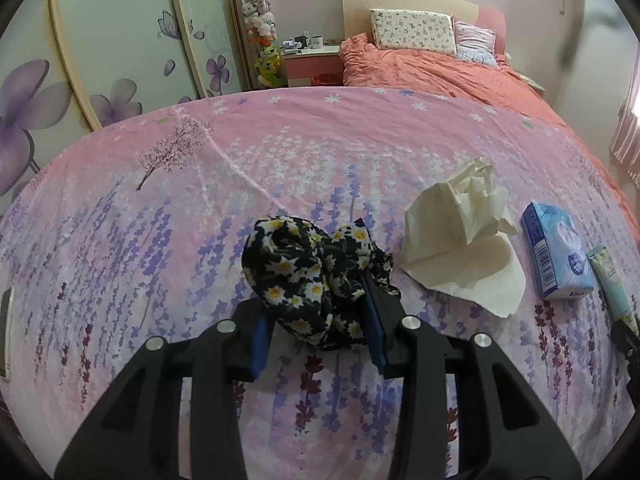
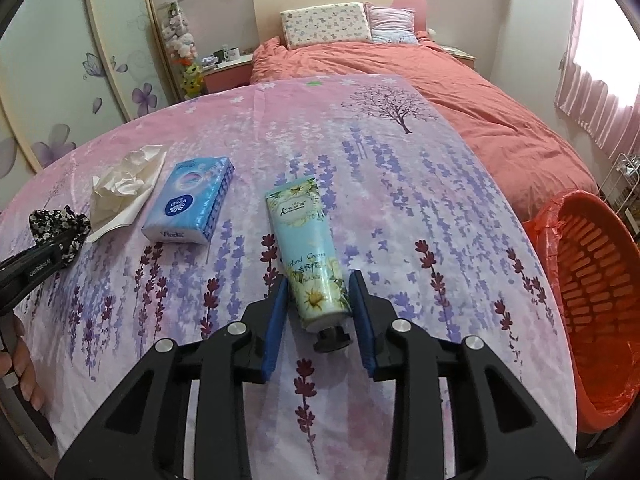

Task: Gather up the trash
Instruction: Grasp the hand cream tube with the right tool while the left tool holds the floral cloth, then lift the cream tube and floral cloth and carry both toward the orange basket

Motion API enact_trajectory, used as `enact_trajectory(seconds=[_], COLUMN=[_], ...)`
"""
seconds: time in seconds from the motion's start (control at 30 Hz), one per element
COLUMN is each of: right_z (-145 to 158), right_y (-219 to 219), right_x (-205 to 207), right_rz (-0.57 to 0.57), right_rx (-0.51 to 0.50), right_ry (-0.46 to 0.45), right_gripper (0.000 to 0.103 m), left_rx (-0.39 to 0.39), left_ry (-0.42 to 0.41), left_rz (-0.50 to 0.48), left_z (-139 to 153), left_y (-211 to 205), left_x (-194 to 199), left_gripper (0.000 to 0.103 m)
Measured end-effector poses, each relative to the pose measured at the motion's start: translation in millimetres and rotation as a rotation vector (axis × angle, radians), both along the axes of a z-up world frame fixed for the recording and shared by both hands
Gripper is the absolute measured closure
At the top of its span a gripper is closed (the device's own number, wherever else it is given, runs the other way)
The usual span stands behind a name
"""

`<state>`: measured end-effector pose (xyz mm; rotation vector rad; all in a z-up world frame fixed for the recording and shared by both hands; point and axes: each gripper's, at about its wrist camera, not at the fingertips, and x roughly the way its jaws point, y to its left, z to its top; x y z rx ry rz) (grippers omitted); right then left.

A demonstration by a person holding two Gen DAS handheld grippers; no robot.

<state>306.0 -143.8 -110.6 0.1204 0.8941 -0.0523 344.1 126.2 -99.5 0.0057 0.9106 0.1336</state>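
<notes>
A black floral scrunchie (image 1: 310, 276) lies on the pink flowered cloth, between the fingers of my left gripper (image 1: 316, 300); the jaws stand around it, and I cannot tell if they press it. A crumpled cream tissue (image 1: 466, 232) lies to its right, also in the right wrist view (image 2: 120, 188). My right gripper (image 2: 320, 312) is open, its jaws astride the cap end of a hand cream tube (image 2: 310, 252) lying on the cloth. The left gripper (image 2: 36, 268) with the scrunchie (image 2: 60, 224) shows at the left edge.
A blue tissue pack (image 2: 192, 204) lies between tissue and tube, also in the left wrist view (image 1: 556, 252). An orange bin (image 2: 592, 304) with a red liner stands off the table's right edge. A bed (image 2: 460, 92) lies beyond.
</notes>
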Motion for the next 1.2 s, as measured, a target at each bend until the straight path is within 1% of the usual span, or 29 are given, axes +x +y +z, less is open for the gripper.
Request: enact_trajectory(seconds=[0.07, 0.1, 0.13, 0.17, 0.23, 0.37, 0.4, 0.43, 0.47, 0.57, 0.6, 0.7, 0.8, 0.97, 1.2], right_z=[0.3, 0.1, 0.4, 0.6, 0.8, 0.6, 0.1, -0.5, -1.9, -3.9, -4.1, -4.9, -2.2, 15.0, 50.2], right_y=[0.5, 0.5, 0.5, 0.6, 0.8, -0.9, -2.2, -4.8, -8.8, -18.1, -19.5, -23.9, -23.2, -27.5, -37.7], right_x=[-0.1, 0.6, -0.2, -0.3, -0.2, 0.2, -0.6, -1.8, -4.2, -8.5, -10.4, -19.6, -30.0, -42.6, -65.0], right_rz=[0.000, 0.000, 0.000, 0.000, 0.000, 0.000, 0.000, -0.001, -0.006, -0.009, -0.008, -0.007, 0.003, 0.011, 0.009], right_rx=[0.000, 0.000, 0.000, 0.000, 0.000, 0.017, 0.025, 0.037, 0.049, 0.092, 0.096, 0.105, 0.091, 0.092, 0.091], right_ry=[0.000, 0.000, 0.000, 0.000, 0.000, -0.003, -0.005, -0.009, -0.013, -0.022, -0.023, -0.029, -0.041, -0.077, -0.162], right_gripper=[0.070, 0.070, 0.070, 0.070, 0.070, 0.070, 0.070, 0.071, 0.075, 0.076, 0.076, 0.076, 0.076, 0.076, 0.076], left_rx=[-0.042, -0.079, -0.096, -0.102, -0.084, -0.073, -0.073, -0.080, -0.083, -0.042, -0.032, -0.040, -0.040, -0.041, -0.049], left_ry=[-0.001, -0.005, -0.008, -0.007, -0.004, -0.002, -0.004, -0.007, -0.009, -0.021, -0.028, -0.038, -0.055, -0.081, -0.122], left_rz=[0.000, -0.001, -0.006, -0.014, -0.018, -0.024, -0.033, -0.046, -0.061, -0.092, -0.100, -0.105, -0.109, -0.122, -0.175], left_z=[0.2, 0.3, 0.3, 0.1, -0.6, -0.5, -0.2, 0.4, 0.9, 3.7, 5.8, 11.3, 20.9, 38.3, 68.8], left_y=[6.4, 11.1, 11.8, 11.6, 8.1, 3.8, 3.2, 3.3, 3.0, -4.2, -6.0, -4.4, -3.9, -4.2, -26.3], left_x=[-0.3, -1.0, -1.5, -1.8, -2.2, -1.8, -2.3, -2.5, -2.7, -7.7, -10.8, -16.5, -24.1, -38.4, -62.6], left_gripper=[0.062, 0.061, 0.058, 0.056, 0.056, 0.056, 0.058, 0.068, 0.078, 0.085, 0.085, 0.086, 0.086, 0.086, 0.086])
